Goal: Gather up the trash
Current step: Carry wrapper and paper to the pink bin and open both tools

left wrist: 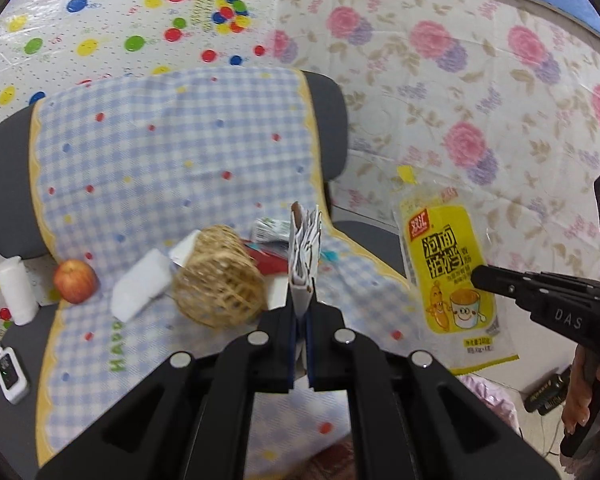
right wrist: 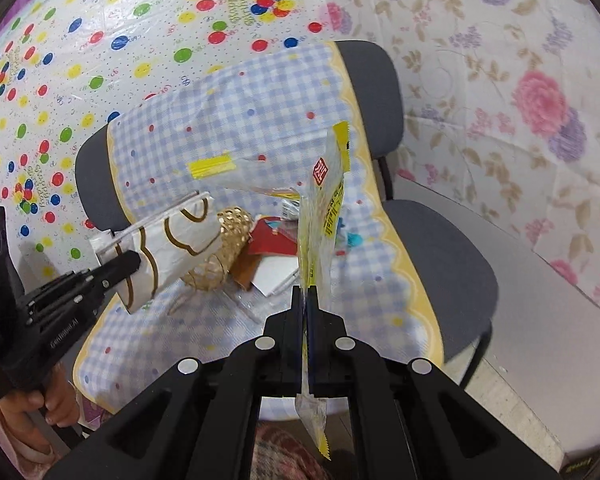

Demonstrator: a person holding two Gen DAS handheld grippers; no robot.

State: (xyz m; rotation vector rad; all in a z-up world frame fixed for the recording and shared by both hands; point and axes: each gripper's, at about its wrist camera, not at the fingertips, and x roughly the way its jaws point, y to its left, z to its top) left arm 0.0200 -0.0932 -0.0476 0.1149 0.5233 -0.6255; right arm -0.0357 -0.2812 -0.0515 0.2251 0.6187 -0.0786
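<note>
Two pieces of trash are already lifted off the chair. The left hand-held gripper (left wrist: 300, 312) is clenched on a white paper bag with brown line print (right wrist: 168, 240), holding it by one end above the checked cloth (left wrist: 160, 160) that covers the chair (right wrist: 440, 248). The right hand-held gripper (right wrist: 305, 308) is clamped on a yellow instant-noodle sausage wrapper (left wrist: 448, 276), which hangs edge-on from its jaws in the right wrist view and shows its printed face in the left wrist view.

More litter lies on the seat: a red paper scrap (right wrist: 272, 246), a small green-and-white packet (left wrist: 270, 229), a white tissue pack (left wrist: 142, 290) and some loose white paper. A woven wicker ball (left wrist: 220, 280), an apple (left wrist: 76, 280) and a white roll (left wrist: 15, 290) sit among it and look like things to keep, though that is a guess. A small white device (left wrist: 10, 372) lies at the chair's near edge.

The step in hand appears to be carrying off the picked-up items. No bin is visible in either view, so the next move calls for bringing both loads to wherever the trash goes, or tucking the wrapper into the paper bag if that serves as the container. The thin wrapper could slip or flutter; a steady pinch matters.
</note>
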